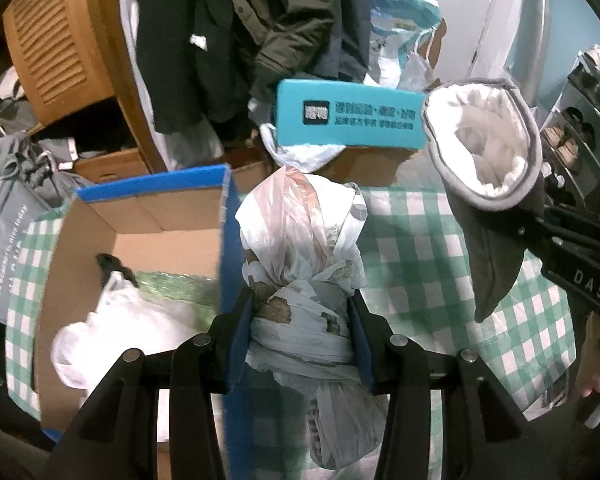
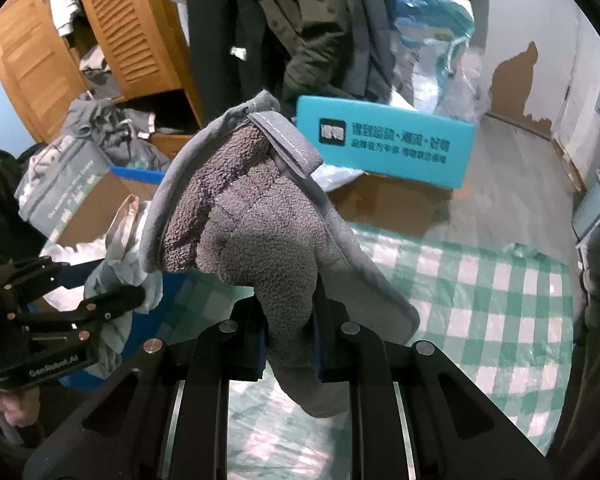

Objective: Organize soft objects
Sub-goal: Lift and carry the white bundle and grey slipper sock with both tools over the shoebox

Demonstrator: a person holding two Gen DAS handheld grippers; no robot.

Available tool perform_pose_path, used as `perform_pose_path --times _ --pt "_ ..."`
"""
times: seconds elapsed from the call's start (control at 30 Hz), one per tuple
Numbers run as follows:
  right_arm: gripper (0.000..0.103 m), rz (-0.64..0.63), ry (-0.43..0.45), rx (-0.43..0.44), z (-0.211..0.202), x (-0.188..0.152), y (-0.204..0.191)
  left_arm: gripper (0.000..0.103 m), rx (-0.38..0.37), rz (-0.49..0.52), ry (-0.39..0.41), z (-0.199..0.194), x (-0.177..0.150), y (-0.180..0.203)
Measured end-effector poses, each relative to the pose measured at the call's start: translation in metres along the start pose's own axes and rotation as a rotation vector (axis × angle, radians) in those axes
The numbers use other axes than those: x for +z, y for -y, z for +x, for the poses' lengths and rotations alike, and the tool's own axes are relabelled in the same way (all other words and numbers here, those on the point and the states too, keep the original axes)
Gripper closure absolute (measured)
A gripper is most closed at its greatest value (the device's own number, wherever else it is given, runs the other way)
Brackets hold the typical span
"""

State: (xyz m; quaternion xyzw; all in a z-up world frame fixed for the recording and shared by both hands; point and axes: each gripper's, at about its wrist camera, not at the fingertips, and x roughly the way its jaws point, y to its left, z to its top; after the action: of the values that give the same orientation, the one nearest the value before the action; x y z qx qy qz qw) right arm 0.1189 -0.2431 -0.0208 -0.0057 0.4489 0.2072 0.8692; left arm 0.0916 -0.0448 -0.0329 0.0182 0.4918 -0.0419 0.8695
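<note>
My left gripper [image 1: 300,332] is shut on a knotted white plastic bag bundle [image 1: 300,240] and holds it above the green checked cloth [image 1: 412,240], beside the blue-edged cardboard box [image 1: 148,216]. My right gripper [image 2: 288,344] is shut on a grey fleece slipper boot [image 2: 252,216] and holds it in the air. The boot also shows at the right of the left wrist view [image 1: 484,148], with its white lining facing the camera. The left gripper and the bundle [image 2: 128,256] show at the left of the right wrist view.
The box holds a white bag [image 1: 112,328] and green bubble wrap. A teal box lid [image 1: 348,114] lies on a brown carton behind. Dark coats [image 1: 240,40] hang at the back by a wooden louvred wardrobe [image 1: 56,40]. A shoe rack [image 1: 580,120] stands at the right.
</note>
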Motion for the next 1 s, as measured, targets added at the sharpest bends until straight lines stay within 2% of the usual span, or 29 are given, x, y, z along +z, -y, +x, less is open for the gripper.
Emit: perform_pose_path --times 0.37,1.0 --pt "0.089 -0.050 0.047 0.066 -0.004 0.033 -0.050 0.057 0.059 -0.045 0.053 -0.026 0.006 -0.053" --pt "0.089 -0.152 0.068 0.152 0.010 0.078 -0.136 0.057 0.097 -0.159 0.065 -0.036 0.007 -0.131"
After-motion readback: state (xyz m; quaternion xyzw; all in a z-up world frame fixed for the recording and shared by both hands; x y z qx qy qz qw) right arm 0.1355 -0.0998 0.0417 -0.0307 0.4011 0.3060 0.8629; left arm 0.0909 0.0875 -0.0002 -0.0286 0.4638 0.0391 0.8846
